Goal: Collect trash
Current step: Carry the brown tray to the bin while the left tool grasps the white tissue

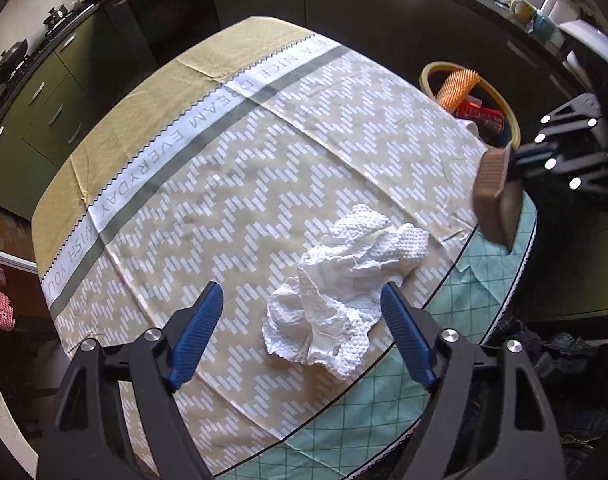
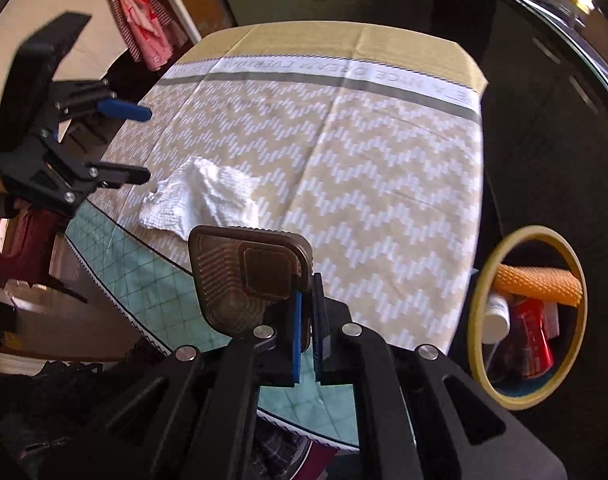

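A crumpled white paper towel (image 1: 345,292) lies on the patterned tablecloth (image 1: 224,200) near the table's near edge; it also shows in the right wrist view (image 2: 202,200). My left gripper (image 1: 302,300) is open, its blue fingers either side of the towel's near end, not touching it. My right gripper (image 2: 307,292) is shut on the rim of a brown plastic tray (image 2: 248,276), held above the table edge; the tray shows in the left wrist view (image 1: 495,196). A yellow-rimmed trash bin (image 2: 531,320) stands beside the table on the right.
The bin (image 1: 475,100) holds an orange mesh roll (image 2: 539,284), a red can (image 2: 531,344) and a white bottle (image 2: 495,316). A teal cloth (image 2: 144,272) hangs over the near table edge. Dark cabinets and counters surround the table.
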